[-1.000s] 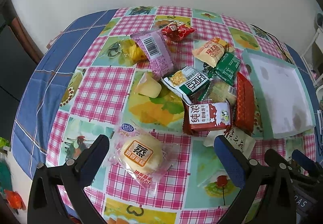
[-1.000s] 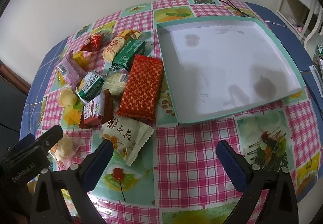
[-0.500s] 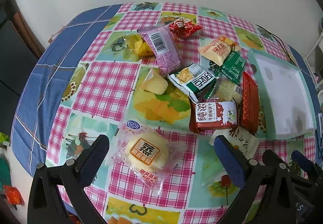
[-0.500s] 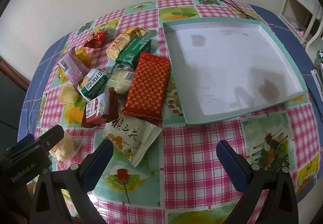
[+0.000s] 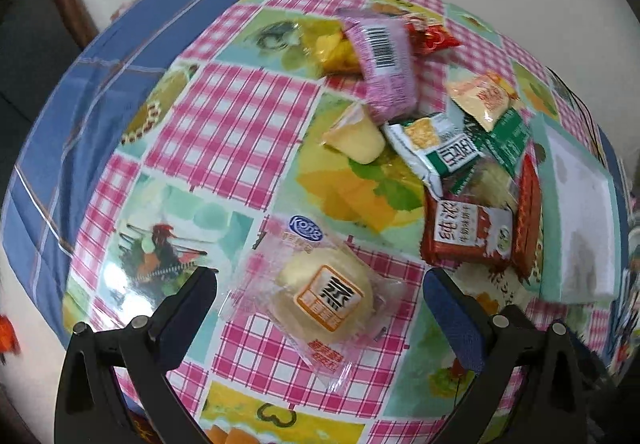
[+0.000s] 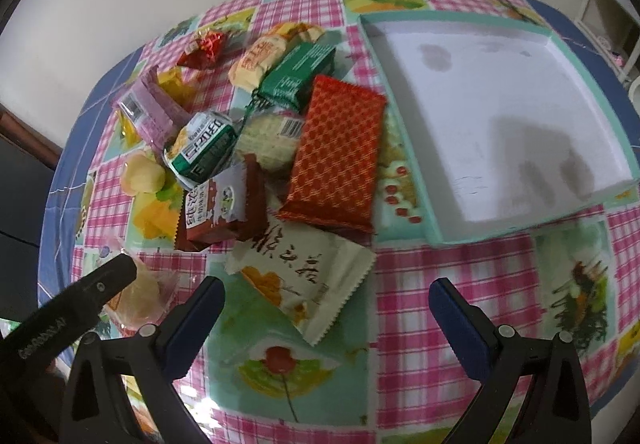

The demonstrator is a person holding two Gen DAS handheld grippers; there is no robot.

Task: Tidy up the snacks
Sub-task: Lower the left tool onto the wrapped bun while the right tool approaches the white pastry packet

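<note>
**Two spread grippers hovering over a scatter of snacks**

Two grippers are working here, one in each of my hands, and both are standing wide apart with nothing between their fingers. My left gripper (image 5: 320, 308) is hanging over a round yellow bun in a clear wrapper (image 5: 326, 298), which is lying flat on the tabletop (image 5: 228, 124) in the gap between the two dark fingers; I cannot tell whether either finger is touching the wrapper. My right gripper (image 6: 326, 318) is hanging over a cream packet with black brush lettering (image 6: 308, 274), whose nearest corner is pointing toward the gap between its blue-padded fingers (image 6: 460, 328).

The tabletop is wearing a cloth of pink checks and fruit pictures with a blue border. The remaining snacks are lying in a loose heap beyond the cream packet: a long red packet with a gold lattice print (image 6: 336, 152), a dark red and white biscuit packet (image 6: 220, 204) just left of it, a green and white packet (image 6: 204, 148), a dark green packet (image 6: 298, 74), a pale orange-lettered packet (image 6: 260, 58), a purple packet with a barcode (image 6: 148, 112), a small red foil sweet (image 6: 206, 48) and a small yellow jelly cup (image 6: 142, 174).

A shallow teal-rimmed tray (image 6: 420, 180) with a white floor is sitting to the right of the heap, just beside the long red packet, holding no snacks.
</note>
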